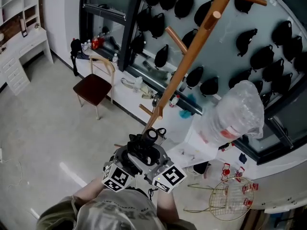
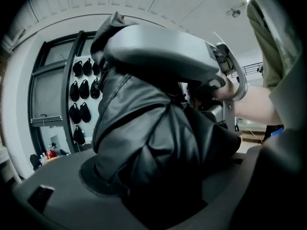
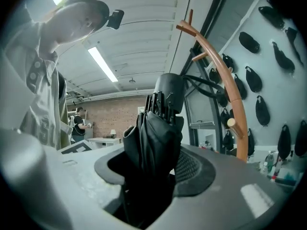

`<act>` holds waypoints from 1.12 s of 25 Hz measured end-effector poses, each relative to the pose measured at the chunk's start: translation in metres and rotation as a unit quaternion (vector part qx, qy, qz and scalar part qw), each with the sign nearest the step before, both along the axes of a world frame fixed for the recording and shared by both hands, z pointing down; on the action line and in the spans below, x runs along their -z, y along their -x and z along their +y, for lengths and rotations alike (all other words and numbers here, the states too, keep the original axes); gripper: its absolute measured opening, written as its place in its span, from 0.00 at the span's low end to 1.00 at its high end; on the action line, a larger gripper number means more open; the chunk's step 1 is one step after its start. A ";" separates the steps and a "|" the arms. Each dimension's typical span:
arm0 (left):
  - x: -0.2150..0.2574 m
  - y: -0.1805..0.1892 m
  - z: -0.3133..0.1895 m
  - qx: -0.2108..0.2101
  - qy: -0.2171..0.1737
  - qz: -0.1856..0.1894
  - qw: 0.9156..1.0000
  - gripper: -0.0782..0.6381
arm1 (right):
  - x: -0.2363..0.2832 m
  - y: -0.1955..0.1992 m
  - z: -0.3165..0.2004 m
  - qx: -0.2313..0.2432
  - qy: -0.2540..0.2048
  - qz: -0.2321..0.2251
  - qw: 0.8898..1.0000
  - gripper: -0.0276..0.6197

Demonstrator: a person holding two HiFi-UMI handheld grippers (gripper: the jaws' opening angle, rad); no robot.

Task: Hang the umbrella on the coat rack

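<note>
Left gripper (image 2: 158, 195) and right gripper (image 3: 144, 186) both clench the folded umbrella (image 3: 156, 133); its long axis stands upright, handle toward frame top.

Three views: head, left gripper, right gripper.
Head view: steeply down past the person's chest, coat rack (image 1: 189, 56) close ahead. Gripper views: along their jaws, tilted upward, umbrella (image 3: 156, 138) crowding the lens. Head and right share the rack; all share the cap wall (image 1: 223, 56).

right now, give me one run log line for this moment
left gripper: shut on umbrella | right gripper: shut on umbrella | umbrella: folded, close to coat rack | hung: not yet
</note>
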State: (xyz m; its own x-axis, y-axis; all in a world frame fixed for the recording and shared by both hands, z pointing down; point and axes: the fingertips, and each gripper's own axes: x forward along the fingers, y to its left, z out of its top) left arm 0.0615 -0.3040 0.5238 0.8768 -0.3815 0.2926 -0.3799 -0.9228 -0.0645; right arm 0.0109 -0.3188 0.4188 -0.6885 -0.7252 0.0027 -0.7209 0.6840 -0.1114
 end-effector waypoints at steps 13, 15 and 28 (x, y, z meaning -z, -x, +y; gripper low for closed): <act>-0.034 0.011 -0.013 0.052 0.024 -0.047 0.997 0.77 | -0.018 -0.025 -0.027 -0.044 0.000 0.088 0.995 0.40; -0.037 0.013 -0.015 0.065 0.029 -0.052 0.996 0.77 | -0.022 -0.031 -0.032 -0.042 -0.001 0.106 0.993 0.39; -0.044 0.020 -0.022 0.180 0.043 -0.064 0.981 0.76 | -0.069 -0.067 -0.063 0.002 0.022 0.192 0.981 0.40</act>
State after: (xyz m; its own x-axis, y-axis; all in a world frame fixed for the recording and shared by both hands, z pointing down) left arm 0.0419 -0.3261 0.5677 0.6437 -0.6285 0.4366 -0.6759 -0.7345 -0.0607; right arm 0.0783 -0.3818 0.4880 -0.6338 -0.7159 0.2928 -0.7127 0.6877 0.1385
